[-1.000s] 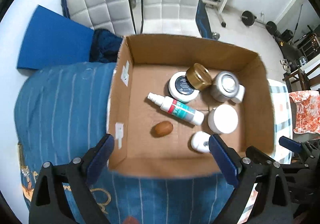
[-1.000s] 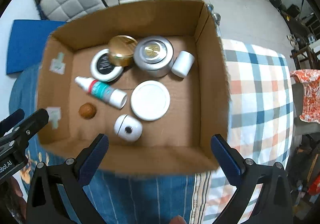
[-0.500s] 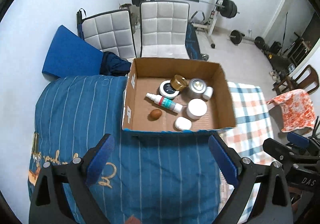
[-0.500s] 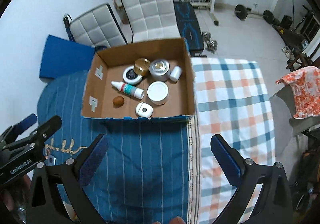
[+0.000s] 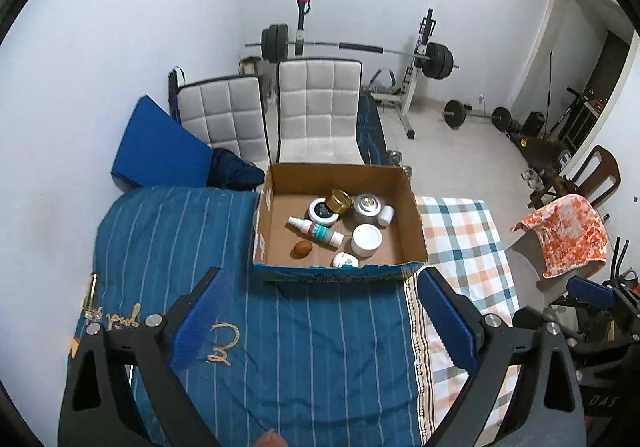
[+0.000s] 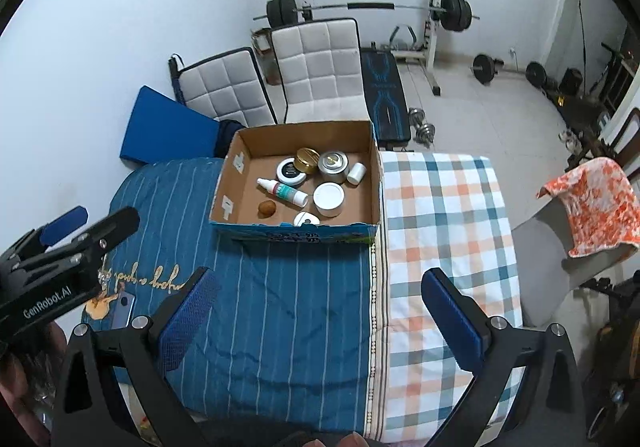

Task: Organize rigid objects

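A cardboard box (image 5: 414, 223) (image 6: 296, 135) stands on the bed, far ahead of both grippers. Inside lie a white spray bottle (image 5: 316, 231) (image 6: 283, 192), a small brown egg-shaped thing (image 5: 303, 248) (image 6: 267, 208), a black-lidded jar (image 5: 321, 210) (image 6: 290, 171), a gold lid (image 5: 340, 200) (image 6: 307, 160), a silver tin (image 5: 367, 208) (image 6: 333, 165), a white jar (image 5: 366, 240) (image 6: 329, 198), a small white bottle (image 5: 386, 215) (image 6: 356, 172) and a white rounded case (image 5: 345, 260) (image 6: 306, 219). My left gripper (image 5: 320, 321) is open and empty above the blue striped cover. My right gripper (image 6: 320, 317) is open and empty too.
The bed carries a blue striped blanket (image 5: 192, 239) (image 6: 256, 307) on the left and a checked sheet (image 5: 460, 243) (image 6: 440, 223) on the right. Behind the box stand two white padded chairs (image 5: 316, 115) (image 6: 320, 67), a blue mat (image 5: 160, 147), and a barbell rack (image 5: 360, 47). An orange cloth (image 5: 564, 235) drapes at the right.
Both grippers have pulled far back and up from the box, which now looks small and distant. Both stay open; the objects in the box have not moved.
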`<act>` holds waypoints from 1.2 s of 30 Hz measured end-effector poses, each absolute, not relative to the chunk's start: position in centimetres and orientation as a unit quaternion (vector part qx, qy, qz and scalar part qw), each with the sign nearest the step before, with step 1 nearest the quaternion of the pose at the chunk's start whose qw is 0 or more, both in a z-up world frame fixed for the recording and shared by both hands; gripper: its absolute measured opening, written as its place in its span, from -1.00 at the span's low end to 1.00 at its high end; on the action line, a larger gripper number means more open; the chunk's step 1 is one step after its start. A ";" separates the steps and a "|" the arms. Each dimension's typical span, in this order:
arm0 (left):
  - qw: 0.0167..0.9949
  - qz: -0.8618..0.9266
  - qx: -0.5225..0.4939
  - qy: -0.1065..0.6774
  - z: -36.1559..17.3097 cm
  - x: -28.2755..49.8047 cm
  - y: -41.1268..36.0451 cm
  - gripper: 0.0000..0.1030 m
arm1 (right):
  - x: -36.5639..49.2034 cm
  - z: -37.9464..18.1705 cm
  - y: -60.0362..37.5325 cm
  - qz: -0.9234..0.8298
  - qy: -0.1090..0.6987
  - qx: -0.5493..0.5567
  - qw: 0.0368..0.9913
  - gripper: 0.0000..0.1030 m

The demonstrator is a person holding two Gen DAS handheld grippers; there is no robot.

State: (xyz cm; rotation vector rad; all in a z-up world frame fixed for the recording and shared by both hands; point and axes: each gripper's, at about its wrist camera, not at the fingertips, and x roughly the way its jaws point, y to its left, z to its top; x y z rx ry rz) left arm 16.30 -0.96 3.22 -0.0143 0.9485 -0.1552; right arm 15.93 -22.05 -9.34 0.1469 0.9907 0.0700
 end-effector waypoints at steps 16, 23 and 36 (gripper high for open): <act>0.897 -0.056 0.022 0.437 4.5 13.5 -1.5 1.00 | 14.2 -9.3 -22.0 0.030 0.481 0.079 0.872 1.00; 0.904 -0.039 0.020 0.426 4.3 13.9 -1.2 1.00 | 15.2 -8.7 -22.3 0.000 0.460 0.062 0.886 1.00; 0.907 -0.029 0.011 0.420 4.1 14.3 -0.9 1.00 | 16.4 -8.0 -21.8 -0.003 0.451 0.042 0.892 1.00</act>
